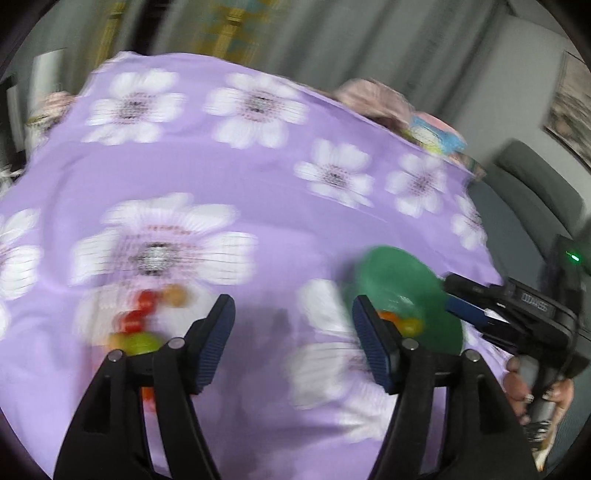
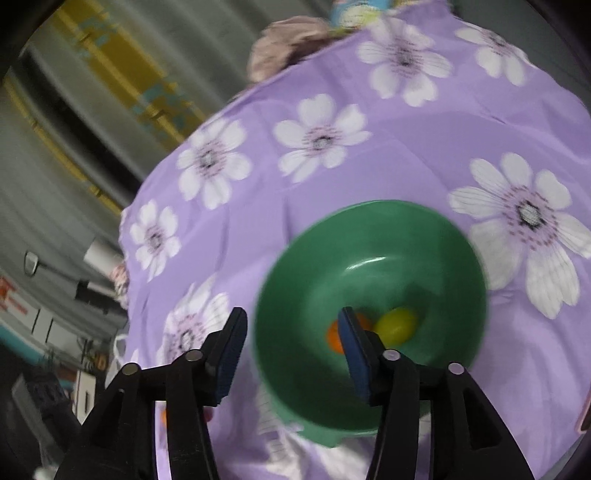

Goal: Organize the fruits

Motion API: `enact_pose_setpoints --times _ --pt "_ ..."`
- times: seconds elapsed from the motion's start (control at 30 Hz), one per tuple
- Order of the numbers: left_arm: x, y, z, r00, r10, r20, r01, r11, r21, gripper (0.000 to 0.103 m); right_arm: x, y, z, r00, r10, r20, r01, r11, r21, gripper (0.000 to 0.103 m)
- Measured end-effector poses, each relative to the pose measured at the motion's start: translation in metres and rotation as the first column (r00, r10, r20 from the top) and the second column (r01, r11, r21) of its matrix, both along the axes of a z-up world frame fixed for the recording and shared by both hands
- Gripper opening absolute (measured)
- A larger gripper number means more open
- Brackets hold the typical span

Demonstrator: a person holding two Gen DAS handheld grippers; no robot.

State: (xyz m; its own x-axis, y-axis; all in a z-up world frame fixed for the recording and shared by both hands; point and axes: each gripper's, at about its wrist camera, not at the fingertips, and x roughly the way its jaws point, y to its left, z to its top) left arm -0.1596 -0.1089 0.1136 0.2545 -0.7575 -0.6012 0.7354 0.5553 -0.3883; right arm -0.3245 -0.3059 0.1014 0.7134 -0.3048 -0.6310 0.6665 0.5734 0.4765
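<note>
- The fruits are split in two lots: a yellow-green fruit point(image 2: 397, 326) and an orange fruit point(image 2: 334, 336) lie touching at the bottom of the green bowl point(image 2: 306, 280), just ahead of the right claw point(image 2: 293, 354), partly behind its right finger.
- The other lot shows only from the left wrist: a loose cluster of red fruits point(image 1: 142, 310), a tan fruit point(image 1: 177, 295) and a green fruit point(image 1: 142, 343) lies on the cloth, just ahead and to the left of the left claw point(image 1: 291, 339), all smeared by blur.
- The left claw stands wide open with nothing between its blue pads point(image 1: 218, 343); the bowl sits just beyond its right finger.
- The right claw is also spread wide and grips nothing; its left finger is outside the bowl's rim, its right finger over the bowl's inside.
- Only the left wrist view shows the right claw from outside, coming in from the right beside the bowl, with the person's right hand point(image 1: 535, 391) around the handle and a small green light on the device above it.
- Lettering shows on that device's side, too blurred to read.
- Everything lies on a table under a purple cloth point(image 2: 369, 166) with large white flowers.
- Beyond the far edge of the table, ahead of both claws, hang grey curtains point(image 1: 314, 33) with a yellow and teal pattern.
</note>
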Motion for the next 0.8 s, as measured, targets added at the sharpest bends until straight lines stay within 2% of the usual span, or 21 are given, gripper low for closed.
enact_pose_setpoints --times 0.13,0.2,0.3,0.43,0.53,0.6,0.73,0.8 --pt "0.037 0.043 -0.016 0.987 0.155 -0.043 -0.154 0.988 0.024 0.071 0.039 0.027 -0.002 0.99 0.137 -0.03 -0.137 0.99 -0.01 0.053" --pt "0.054 0.062 -0.026 0.969 0.231 -0.082 -0.23 0.973 0.027 0.071 0.063 0.045 -0.009 0.977 0.208 -0.045 -0.209 0.978 -0.01 0.053" --pt "0.068 0.077 -0.034 0.948 0.307 -0.087 -0.302 0.951 0.066 0.071 0.099 0.071 -0.029 0.947 0.311 -0.074 -0.312 0.95 0.009 0.053" --pt "0.078 0.089 -0.041 0.93 0.344 -0.128 -0.336 0.939 0.077 0.071 0.136 0.099 -0.057 0.899 0.43 -0.084 -0.426 0.903 0.063 0.053" --pt "0.082 0.092 -0.041 0.924 0.359 -0.13 -0.351 0.933 0.081 0.071 0.157 0.117 -0.078 0.857 0.511 -0.069 -0.498 0.854 0.151 0.052" --pt "0.084 0.094 -0.041 0.921 0.366 -0.133 -0.359 0.93 0.08 0.071 0.168 0.132 -0.086 0.828 0.554 -0.088 -0.539 0.829 0.153 0.052" --pt "0.088 0.098 -0.043 0.913 0.38 -0.151 -0.372 0.925 0.079 0.071 0.18 0.151 -0.093 0.808 0.576 -0.12 -0.564 0.816 0.126 0.052" --pt "0.089 0.099 -0.044 0.91 0.384 -0.157 -0.376 0.923 0.078 0.071 0.186 0.157 -0.098 0.8 0.582 -0.144 -0.571 0.813 0.116 0.049"
